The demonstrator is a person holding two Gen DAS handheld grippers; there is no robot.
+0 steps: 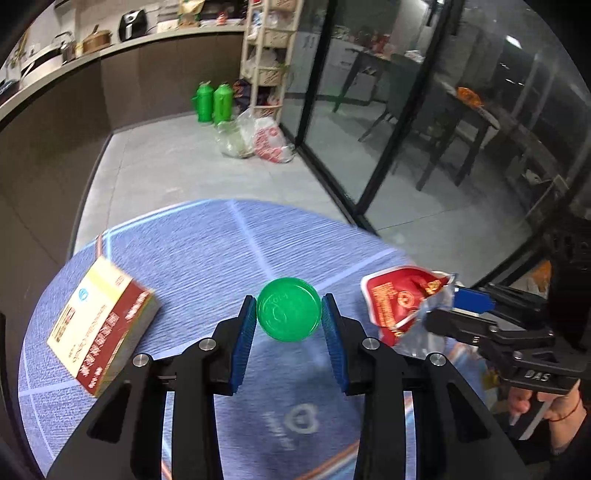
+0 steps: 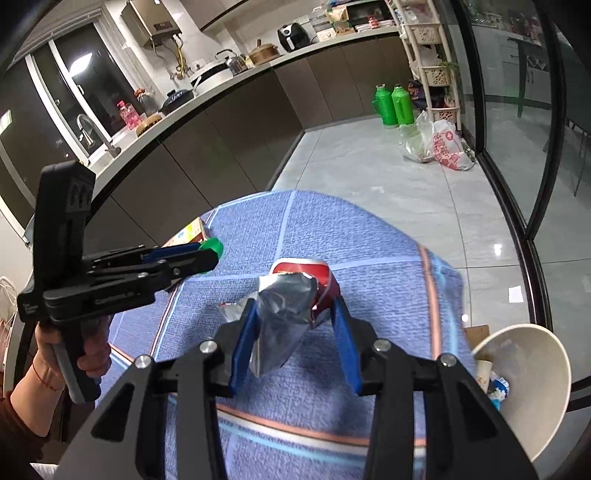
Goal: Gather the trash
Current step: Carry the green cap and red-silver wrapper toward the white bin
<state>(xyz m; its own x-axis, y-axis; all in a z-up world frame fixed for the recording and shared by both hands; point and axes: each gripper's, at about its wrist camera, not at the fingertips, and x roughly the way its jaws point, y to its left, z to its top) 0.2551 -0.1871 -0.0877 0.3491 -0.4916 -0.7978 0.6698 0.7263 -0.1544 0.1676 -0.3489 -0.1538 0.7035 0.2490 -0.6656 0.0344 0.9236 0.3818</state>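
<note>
Your left gripper (image 1: 289,314) clamps the cap (image 1: 289,309), right gripper (image 2: 293,314) the wrapper (image 2: 288,306); the bin (image 2: 535,373) sits beside the table's (image 2: 369,236) right edge.

Kitchen, pale grey tiled floor (image 2: 369,177) with glare spots. Long counter (image 2: 236,79) over dark brown cabinets (image 2: 207,147), holding kettle (image 2: 231,59), pots, air fryer (image 2: 293,35). Sink tap beside dark window (image 2: 74,74). Cream shelf rack (image 1: 267,55) in corner, two green flasks (image 1: 212,101) beside it. Black-framed glass partition (image 1: 406,110); dining chairs behind.
</note>
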